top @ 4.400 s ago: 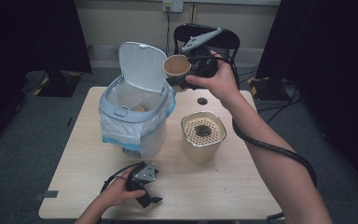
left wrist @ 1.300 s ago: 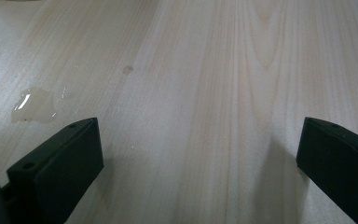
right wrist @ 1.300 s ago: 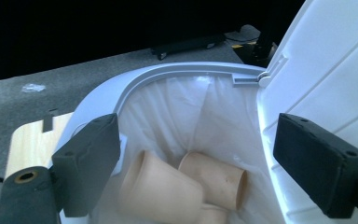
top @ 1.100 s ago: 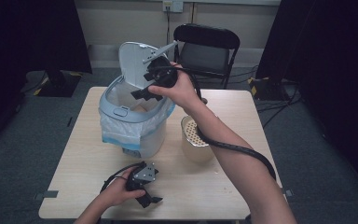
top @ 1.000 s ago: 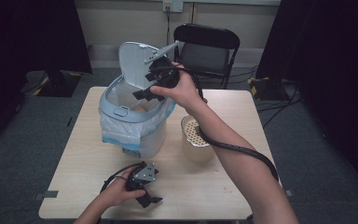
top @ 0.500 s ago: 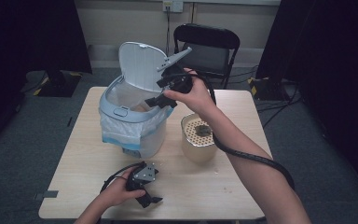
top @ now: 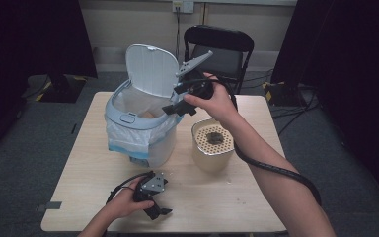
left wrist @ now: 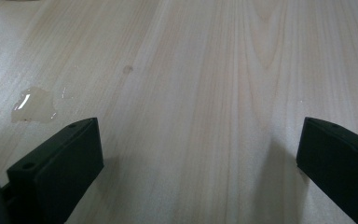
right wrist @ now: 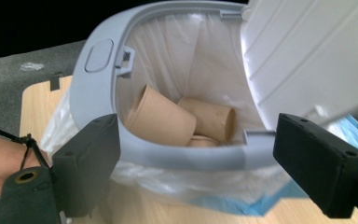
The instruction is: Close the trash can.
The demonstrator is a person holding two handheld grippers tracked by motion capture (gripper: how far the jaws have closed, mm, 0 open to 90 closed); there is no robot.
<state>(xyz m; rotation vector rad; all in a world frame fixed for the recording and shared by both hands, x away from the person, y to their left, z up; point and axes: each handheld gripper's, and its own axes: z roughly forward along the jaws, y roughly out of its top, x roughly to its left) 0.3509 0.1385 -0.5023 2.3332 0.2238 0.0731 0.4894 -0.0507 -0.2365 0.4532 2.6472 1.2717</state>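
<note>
Right gripper: we are holding it with its jaws spread wide and nothing between them, beside the bin's rim.
Right hand: we are reaching it in over the strainer pot, forearm slanting up from the lower right, cable trailing along it.
Left gripper: we are resting it released on the near table edge; its jaws are standing far apart over bare wood.
Left hand: we are keeping it low, wrapped around the gripper body.
Bin: it is standing at the table's left back, lid tipped up, white liner hanging over the rim.
Paper cups: they are lying tilted inside the bin.
Open room: we are seeing bare table between the hands; a small puddle is lying near the left jaw.
</note>
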